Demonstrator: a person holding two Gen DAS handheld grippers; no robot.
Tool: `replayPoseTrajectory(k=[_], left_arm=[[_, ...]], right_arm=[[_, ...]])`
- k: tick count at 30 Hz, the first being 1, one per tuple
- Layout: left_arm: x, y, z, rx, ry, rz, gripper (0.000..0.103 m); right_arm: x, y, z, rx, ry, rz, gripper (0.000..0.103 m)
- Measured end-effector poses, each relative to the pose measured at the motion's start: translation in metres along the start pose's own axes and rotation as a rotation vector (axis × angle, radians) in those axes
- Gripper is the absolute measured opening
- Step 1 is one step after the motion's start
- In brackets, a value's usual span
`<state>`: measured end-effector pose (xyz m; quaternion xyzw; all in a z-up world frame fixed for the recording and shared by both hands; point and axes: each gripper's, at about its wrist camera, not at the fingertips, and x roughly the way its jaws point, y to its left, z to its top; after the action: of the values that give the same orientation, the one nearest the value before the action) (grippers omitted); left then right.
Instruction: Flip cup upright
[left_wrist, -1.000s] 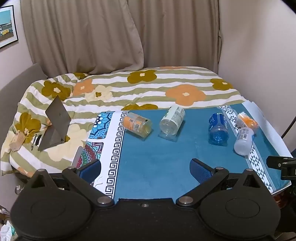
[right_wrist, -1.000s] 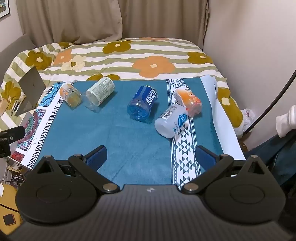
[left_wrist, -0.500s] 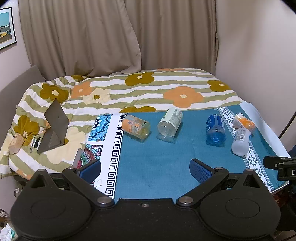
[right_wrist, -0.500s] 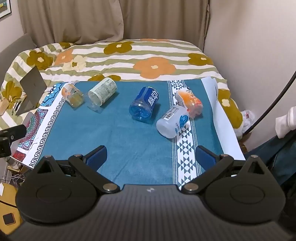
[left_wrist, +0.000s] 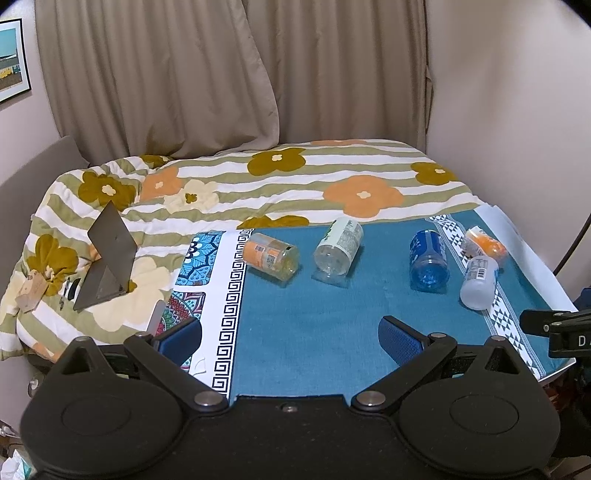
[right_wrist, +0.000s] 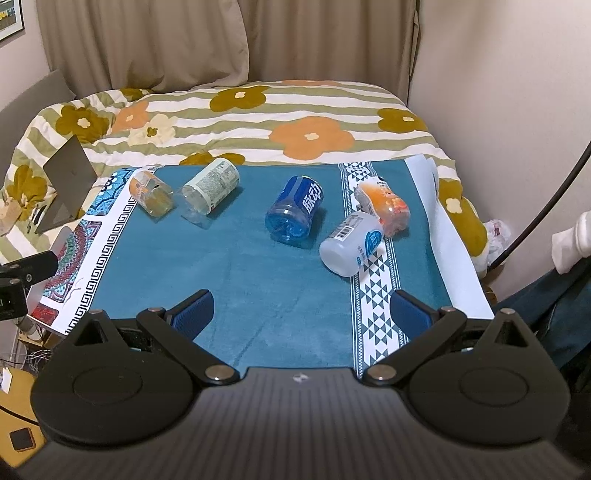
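Both grippers are pulling back — left gripper (left_wrist: 290, 341) and right gripper (right_wrist: 301, 312) gaping empty, blue cup (right_wrist: 295, 210) lying at 12 o'clock

Five plastic cups lie on their sides across a teal cloth (right_wrist: 229, 280): orange-labelled cup (right_wrist: 151, 192) far left, pale-labelled cup (right_wrist: 210, 186) beside it, blue cup (right_wrist: 295, 210) centre, frosted white cup (right_wrist: 351, 243) touching orange-printed cup (right_wrist: 384, 205) at right, flowered quilt (right_wrist: 295, 107) behind.

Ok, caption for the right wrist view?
Open right gripper faces five cups lying on their sides on the teal cloth.
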<state>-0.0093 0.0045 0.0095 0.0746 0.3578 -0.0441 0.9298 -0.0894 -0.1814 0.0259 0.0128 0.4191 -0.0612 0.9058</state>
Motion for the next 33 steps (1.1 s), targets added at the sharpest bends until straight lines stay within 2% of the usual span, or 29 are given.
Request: replayPoseTrajectory(k=[33], left_arm=[[0.001, 0.0044, 0.002, -0.002, -0.007, -0.013, 0.103]], right_arm=[[0.0, 0.0054, 0.0015, 0.002, -0.008, 0.001, 0.103]])
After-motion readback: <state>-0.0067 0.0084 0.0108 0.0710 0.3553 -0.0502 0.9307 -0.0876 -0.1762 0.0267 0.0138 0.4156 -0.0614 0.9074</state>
